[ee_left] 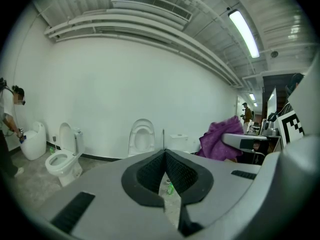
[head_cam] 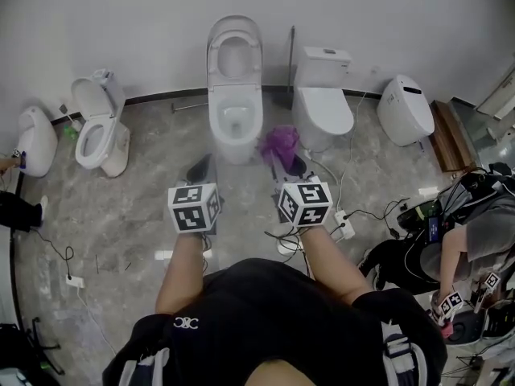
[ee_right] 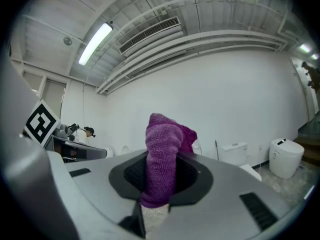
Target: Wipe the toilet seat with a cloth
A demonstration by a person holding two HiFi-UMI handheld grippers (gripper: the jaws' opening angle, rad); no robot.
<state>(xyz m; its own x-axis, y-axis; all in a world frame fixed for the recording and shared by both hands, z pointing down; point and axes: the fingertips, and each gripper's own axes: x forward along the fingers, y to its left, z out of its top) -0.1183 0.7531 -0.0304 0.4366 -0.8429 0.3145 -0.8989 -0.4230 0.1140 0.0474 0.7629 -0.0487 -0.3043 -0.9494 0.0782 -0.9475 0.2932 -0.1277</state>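
Note:
A white toilet (head_cam: 234, 95) with its lid raised stands against the wall straight ahead, its seat (head_cam: 234, 119) down; it shows small in the left gripper view as the toilet (ee_left: 141, 140). My right gripper (head_cam: 287, 166) is shut on a purple cloth (head_cam: 279, 144), which bulges up between its jaws as the cloth (ee_right: 162, 156). It hangs just right of the bowl's front. My left gripper (head_cam: 201, 169) is shut with nothing in it, its jaws (ee_left: 164, 176) meeting, and it hovers left of the bowl's front. The cloth (ee_left: 220, 139) shows from the left gripper too.
More toilets line the wall: one far left (head_cam: 100, 127), a closed one (head_cam: 322, 103) right of the middle bowl, and a rounded unit (head_cam: 405, 109) further right. Cables and a power strip (head_cam: 344, 225) lie on the floor. A person (head_cam: 459, 248) crouches at right.

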